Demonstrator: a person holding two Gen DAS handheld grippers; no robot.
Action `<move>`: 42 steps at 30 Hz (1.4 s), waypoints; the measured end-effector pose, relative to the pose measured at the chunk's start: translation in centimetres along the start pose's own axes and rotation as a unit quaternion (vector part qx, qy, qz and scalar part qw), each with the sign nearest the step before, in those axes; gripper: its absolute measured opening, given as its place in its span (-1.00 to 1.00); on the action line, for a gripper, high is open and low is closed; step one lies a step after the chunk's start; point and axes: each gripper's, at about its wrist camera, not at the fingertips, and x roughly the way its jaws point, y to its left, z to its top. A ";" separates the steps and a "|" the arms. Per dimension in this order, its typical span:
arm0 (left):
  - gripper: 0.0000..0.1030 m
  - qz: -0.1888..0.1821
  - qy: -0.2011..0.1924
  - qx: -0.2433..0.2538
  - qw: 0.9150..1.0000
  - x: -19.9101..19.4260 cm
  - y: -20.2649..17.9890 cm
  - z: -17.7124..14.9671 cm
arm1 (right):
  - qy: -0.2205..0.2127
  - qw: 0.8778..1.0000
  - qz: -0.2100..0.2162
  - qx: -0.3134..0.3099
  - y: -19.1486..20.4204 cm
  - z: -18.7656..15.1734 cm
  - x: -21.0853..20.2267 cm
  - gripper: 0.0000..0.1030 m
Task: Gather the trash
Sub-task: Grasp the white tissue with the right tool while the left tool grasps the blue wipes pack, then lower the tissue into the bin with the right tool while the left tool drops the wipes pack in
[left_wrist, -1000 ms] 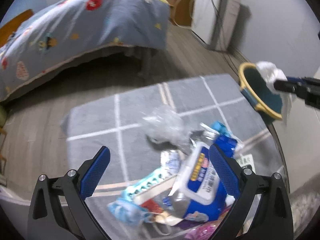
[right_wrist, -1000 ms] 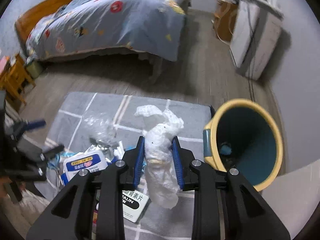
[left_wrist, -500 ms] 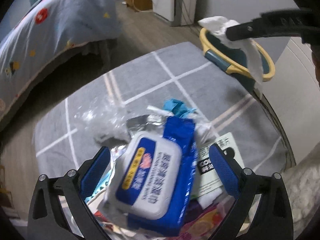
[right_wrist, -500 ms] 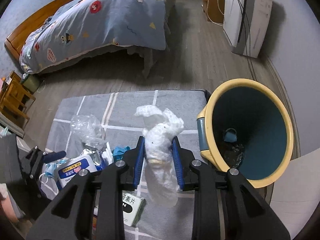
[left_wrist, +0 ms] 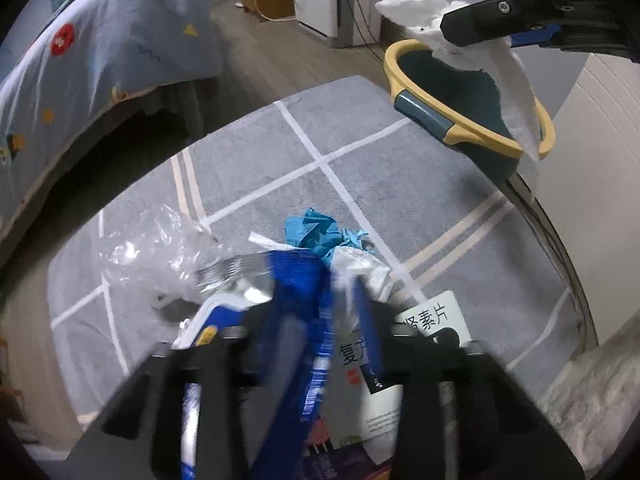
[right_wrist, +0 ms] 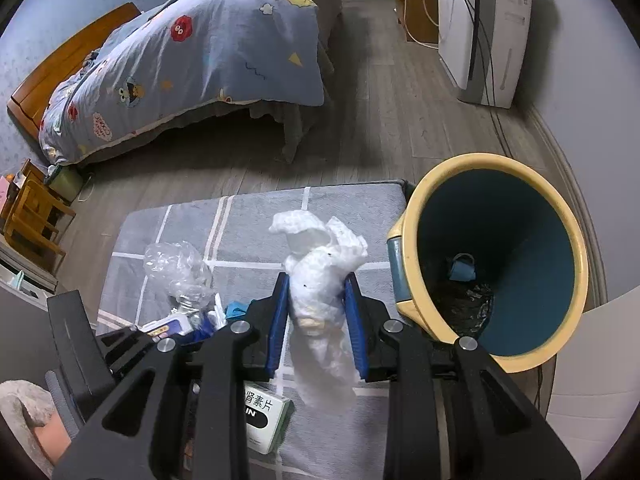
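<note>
Pinching tissue (hand-held gripper).

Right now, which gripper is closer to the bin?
Right. The right gripper, holding a tissue wad, is beside the bin rim. The left gripper is down at the trash pile, closing on a blue pack.
</note>
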 end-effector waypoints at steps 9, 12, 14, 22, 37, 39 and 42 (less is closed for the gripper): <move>-0.58 -0.030 -0.055 -0.023 0.998 -3.9 1.5 0.8 | -0.008 1.000 0.000 0.001 0.0 0.2 -0.2 -0.48; -0.59 -0.043 -0.076 -0.043 0.995 -5.4 2.4 1.1 | -0.011 1.000 0.000 0.002 0.0 0.3 -0.4 -0.48; -0.59 -0.044 -0.089 -0.051 0.994 -6.3 2.8 1.3 | -0.012 1.000 0.000 0.003 0.0 0.4 -0.4 -0.48; -0.61 -0.024 -0.139 -0.050 0.989 -9.4 3.1 2.2 | -0.032 0.999 -0.001 0.009 -0.5 0.9 -1.6 -0.48; -0.61 -0.026 -0.206 -0.040 0.977 -14.7 2.0 5.2 | -0.069 0.996 0.017 0.052 -3.6 2.2 -3.9 -0.48; -0.61 -0.026 -0.210 -0.033 0.977 -15.0 1.6 6.0 | -0.074 0.995 0.019 0.062 -4.4 2.4 -4.2 -0.48; -0.61 -0.028 -0.211 -0.022 0.977 -14.9 0.7 7.4 | -0.081 0.994 0.019 0.078 -5.9 2.5 -4.7 -0.48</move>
